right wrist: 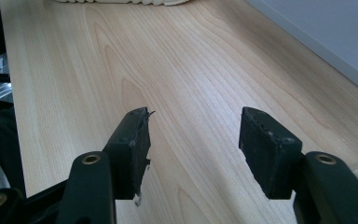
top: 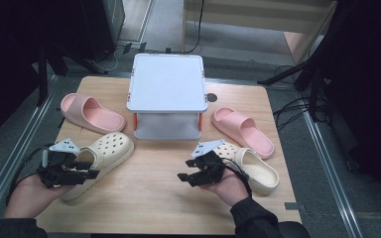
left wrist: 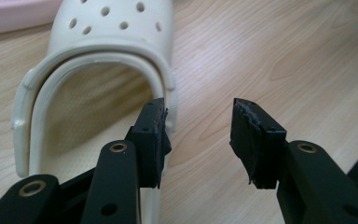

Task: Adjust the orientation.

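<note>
Two cream perforated clogs lie on the wooden table (top: pixel 154 198). The left clog (top: pixel 106 148) points toward the middle, and my left gripper (top: pixel 92 170) hovers over its heel end. In the left gripper view the gripper (left wrist: pixel 198 140) is open: one jaw sits at the clog's (left wrist: pixel 116 42) side rim, the other over bare wood, and nothing is pinched. The right clog (top: pixel 258 171) lies just behind the right hand. My right gripper (top: pixel 184 169) points left across the table, and in its own view the gripper (right wrist: pixel 193 149) is open with only wood between its jaws.
A white two-level stand (top: pixel 167 82) sits at the table's back centre. One pink slide (top: pixel 92 113) lies left of it and another pink slide (top: pixel 243 130) right of it. In the right gripper view, the stand's edge (right wrist: pixel 326 32) is at upper right and the far clog's sole (right wrist: pixel 121 1) at the top.
</note>
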Demonstrator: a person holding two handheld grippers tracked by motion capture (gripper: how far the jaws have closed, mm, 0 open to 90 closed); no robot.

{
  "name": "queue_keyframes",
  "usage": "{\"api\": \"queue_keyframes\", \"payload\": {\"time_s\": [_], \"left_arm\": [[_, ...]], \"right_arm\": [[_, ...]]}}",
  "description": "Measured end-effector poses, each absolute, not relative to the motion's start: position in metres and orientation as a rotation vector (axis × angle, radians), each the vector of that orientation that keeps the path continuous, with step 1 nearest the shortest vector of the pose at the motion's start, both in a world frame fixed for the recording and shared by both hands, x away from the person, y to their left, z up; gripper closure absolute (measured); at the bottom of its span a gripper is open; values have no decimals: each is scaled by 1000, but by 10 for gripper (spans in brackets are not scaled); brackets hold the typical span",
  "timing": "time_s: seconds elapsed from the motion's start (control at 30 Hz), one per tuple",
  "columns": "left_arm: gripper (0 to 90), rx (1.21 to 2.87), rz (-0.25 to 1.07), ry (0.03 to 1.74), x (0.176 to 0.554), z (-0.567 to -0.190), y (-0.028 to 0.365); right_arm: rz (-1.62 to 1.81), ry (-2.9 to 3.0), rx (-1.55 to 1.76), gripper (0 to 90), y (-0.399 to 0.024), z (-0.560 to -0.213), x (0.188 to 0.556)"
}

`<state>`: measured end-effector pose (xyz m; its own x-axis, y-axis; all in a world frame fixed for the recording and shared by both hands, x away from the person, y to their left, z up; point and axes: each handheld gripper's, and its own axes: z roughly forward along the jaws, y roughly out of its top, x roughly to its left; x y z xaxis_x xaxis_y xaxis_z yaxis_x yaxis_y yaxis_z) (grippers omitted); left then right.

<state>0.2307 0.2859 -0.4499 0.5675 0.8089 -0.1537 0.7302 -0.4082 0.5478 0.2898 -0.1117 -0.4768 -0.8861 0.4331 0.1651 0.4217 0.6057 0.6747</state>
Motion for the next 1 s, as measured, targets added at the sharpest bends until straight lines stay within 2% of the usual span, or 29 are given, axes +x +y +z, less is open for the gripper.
{"api": "queue_keyframes", "payload": {"time_s": [0.2, 0.33, 0.47, 0.57, 0.67, 0.83, 0.93, 1.0], "left_arm": [[562, 2252, 172, 1268, 242, -462, 284], [602, 2253, 174, 1275, 251, -470, 282], [720, 2271, 145, 1263, 258, -477, 281], [765, 2268, 171, 1262, 258, -476, 280], [773, 2268, 242, 1267, 256, -469, 281], [774, 2234, 248, 1273, 253, -458, 282], [775, 2240, 288, 1256, 247, -447, 269], [775, 2238, 270, 1240, 246, -444, 264]], "right_arm": [[1165, 2807, 745, 439, -112, -478, 290], [1155, 2811, 744, 439, -111, -479, 290], [1147, 2819, 754, 440, -110, -480, 289], [1141, 2826, 743, 439, -109, -481, 289], [1141, 2832, 735, 439, -107, -482, 288], [1157, 2826, 744, 440, -109, -481, 289], [1187, 2806, 778, 443, -113, -479, 290], [1200, 2800, 781, 444, -114, -479, 291]]}}
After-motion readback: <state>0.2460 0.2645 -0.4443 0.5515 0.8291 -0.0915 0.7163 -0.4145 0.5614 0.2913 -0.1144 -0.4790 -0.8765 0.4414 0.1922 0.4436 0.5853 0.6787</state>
